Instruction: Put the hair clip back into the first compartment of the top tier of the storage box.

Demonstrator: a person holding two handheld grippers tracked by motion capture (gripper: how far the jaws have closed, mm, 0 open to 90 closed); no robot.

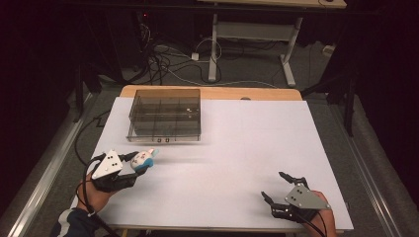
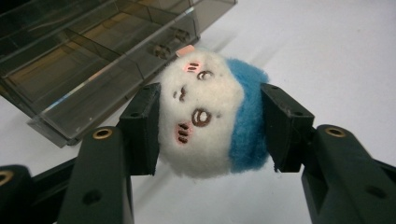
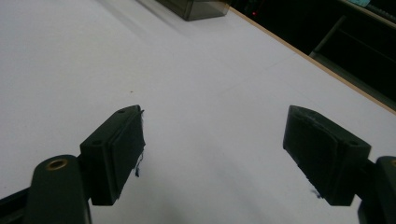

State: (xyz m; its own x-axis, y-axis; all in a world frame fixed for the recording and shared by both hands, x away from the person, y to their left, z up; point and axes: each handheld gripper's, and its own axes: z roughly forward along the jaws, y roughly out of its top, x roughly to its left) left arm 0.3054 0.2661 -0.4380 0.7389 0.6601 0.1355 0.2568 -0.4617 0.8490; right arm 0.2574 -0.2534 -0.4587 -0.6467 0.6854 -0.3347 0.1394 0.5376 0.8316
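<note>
The left hand-held gripper (image 1: 140, 164) sits near the bench's (image 1: 237, 148) front-left corner, and its two black jaws are pinching a small plush toy (image 1: 143, 159), a round white head with a blue back and a stitched face with pink cheeks. In the left gripper view the plush toy (image 2: 205, 114) sits squarely between the jaw pads, one pad (image 2: 142, 128) pressed into its white side and the other into its blue side, with the face turned up and toward the camera. It appears lifted slightly off the white bench surface (image 2: 327, 56), though this is hard to judge.

Just beyond the toy, toward the back-left part of the bench, stands a smoky clear plastic organizer box (image 1: 165, 114) with inner dividers; its front edge is near the toy but apart from it.

The right hand-held gripper (image 1: 276, 186) is by the front-right corner, well apart from the toy and the box. Its jaws are spread wide with only bare bench between them, seen plainly in the right gripper view (image 3: 212, 154).
</note>
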